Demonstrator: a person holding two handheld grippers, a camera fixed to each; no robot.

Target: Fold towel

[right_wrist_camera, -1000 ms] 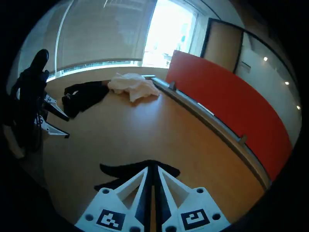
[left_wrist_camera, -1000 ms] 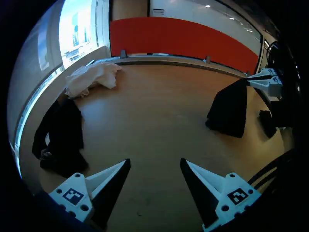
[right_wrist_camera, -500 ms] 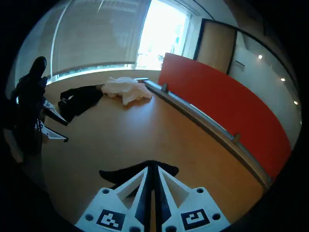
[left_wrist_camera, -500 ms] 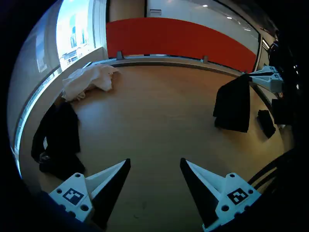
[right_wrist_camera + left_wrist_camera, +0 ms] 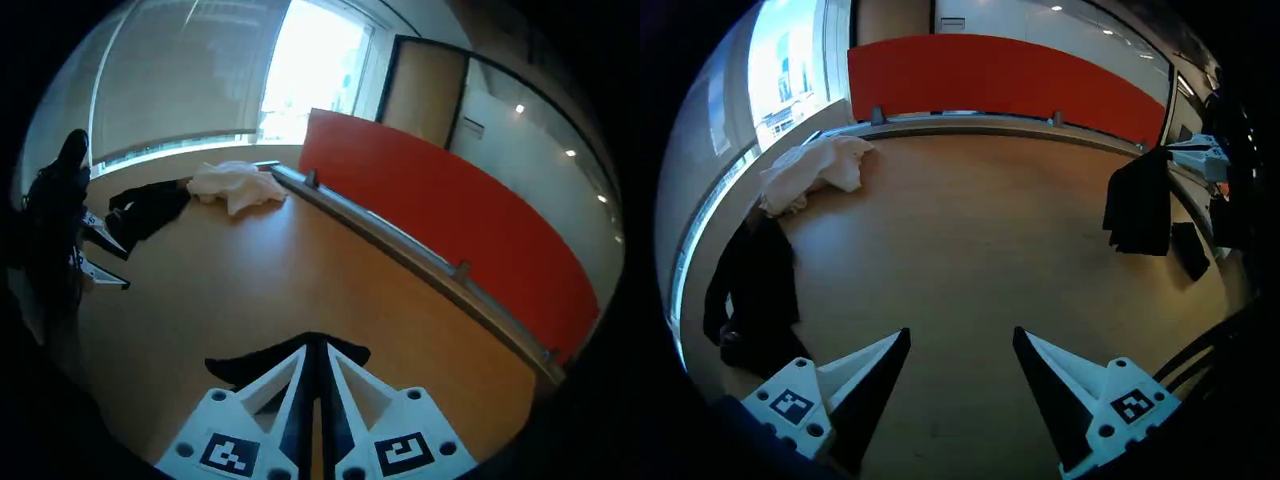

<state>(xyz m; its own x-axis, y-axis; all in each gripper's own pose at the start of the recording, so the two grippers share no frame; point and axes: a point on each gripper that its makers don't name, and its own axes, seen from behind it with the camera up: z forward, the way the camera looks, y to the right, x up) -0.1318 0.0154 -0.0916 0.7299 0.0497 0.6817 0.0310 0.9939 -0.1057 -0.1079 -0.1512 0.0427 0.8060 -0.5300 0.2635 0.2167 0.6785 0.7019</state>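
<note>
Left gripper [image 5: 960,331]: released, fingers spread above table [image 5: 960,224].
Right gripper [image 5: 318,342]: clenched on black towel [image 5: 1138,204], lifted higher than before.

The left gripper [image 5: 960,333] has its fingers spread wide, the right gripper [image 5: 318,339] has them pressed together.

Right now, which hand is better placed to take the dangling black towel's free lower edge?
Probably left. The right gripper is shut on the black towel, holding it up, while the left gripper has open, empty fingers free to reach it.
</note>
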